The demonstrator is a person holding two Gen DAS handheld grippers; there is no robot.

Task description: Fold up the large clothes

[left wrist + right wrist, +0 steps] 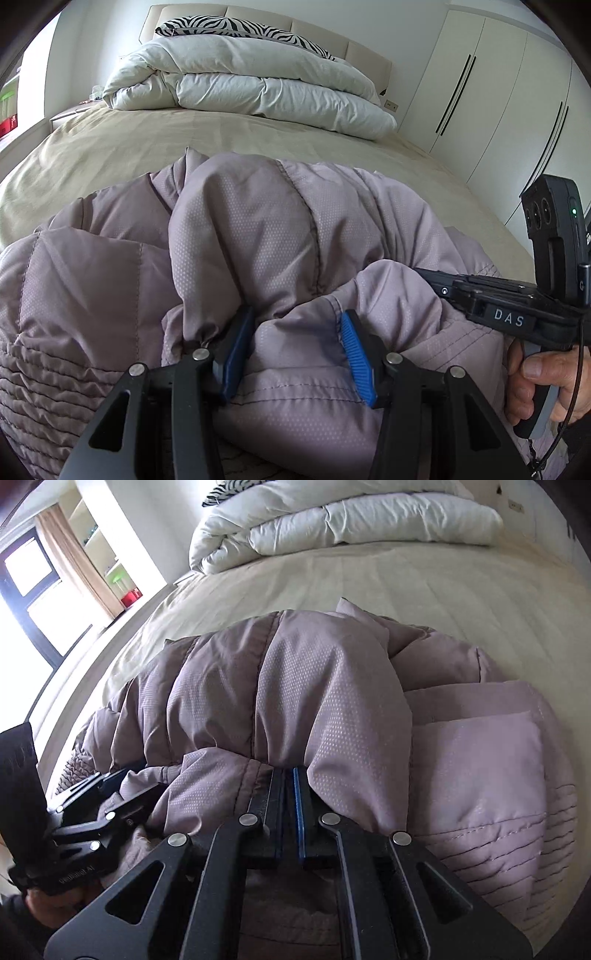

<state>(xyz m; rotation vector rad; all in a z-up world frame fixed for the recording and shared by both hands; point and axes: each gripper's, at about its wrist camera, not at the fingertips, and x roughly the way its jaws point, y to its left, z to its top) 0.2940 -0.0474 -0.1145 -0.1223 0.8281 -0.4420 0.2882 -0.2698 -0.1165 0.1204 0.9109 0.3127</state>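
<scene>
A mauve quilted puffer jacket point(240, 229) lies bunched on the beige bed sheet point(110, 147). My left gripper point(295, 354) sits at the jacket's near edge, its blue pads point(356, 358) half apart and pressed on a thick roll of the fabric. From the right, my right gripper point(424, 274) reaches in with its tips buried in a raised fold, and a hand point(543, 376) grips its handle. In the right wrist view the right gripper point(290, 775) is shut, with jacket point(332, 686) fabric gathered at its tips and draped over them. The left gripper point(99, 794) shows low at the left.
A folded white duvet point(251, 85) and a zebra-print pillow point(243, 29) lie at the head of the bed. White wardrobe doors point(498, 92) stand along the right side. A window point(29, 590) and shelves are beyond the bed's left edge.
</scene>
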